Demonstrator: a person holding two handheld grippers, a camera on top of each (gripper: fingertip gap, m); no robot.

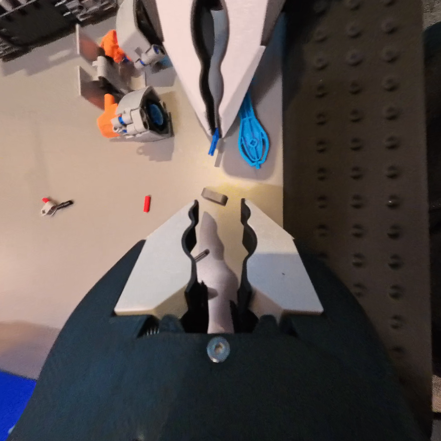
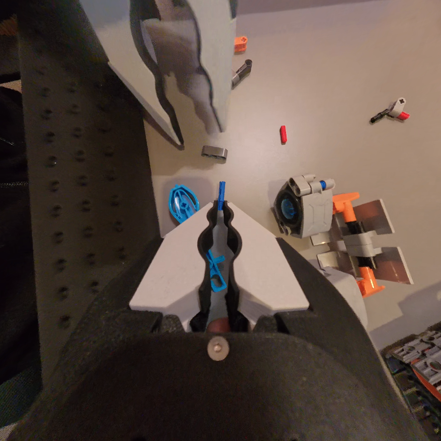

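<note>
A dark perforated board [image 1: 353,167] edges the pale table [image 1: 59,250]. The left gripper [image 1: 219,202] gapes empty just short of a small grey link [image 1: 214,196]. The right gripper [image 2: 220,202] pinches a thin blue pin [image 2: 221,194] at its tips, beside a light-blue oval piece [image 2: 182,202]

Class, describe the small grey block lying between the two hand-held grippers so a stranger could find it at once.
Start at the dark studded board along the table's edge, then move onto the beige table beside it. There, just beyond the tips of the open left hand-held gripper, lies a short grey block with rounded ends. Unlike the red pin nearby, it is grey and wider.
</note>
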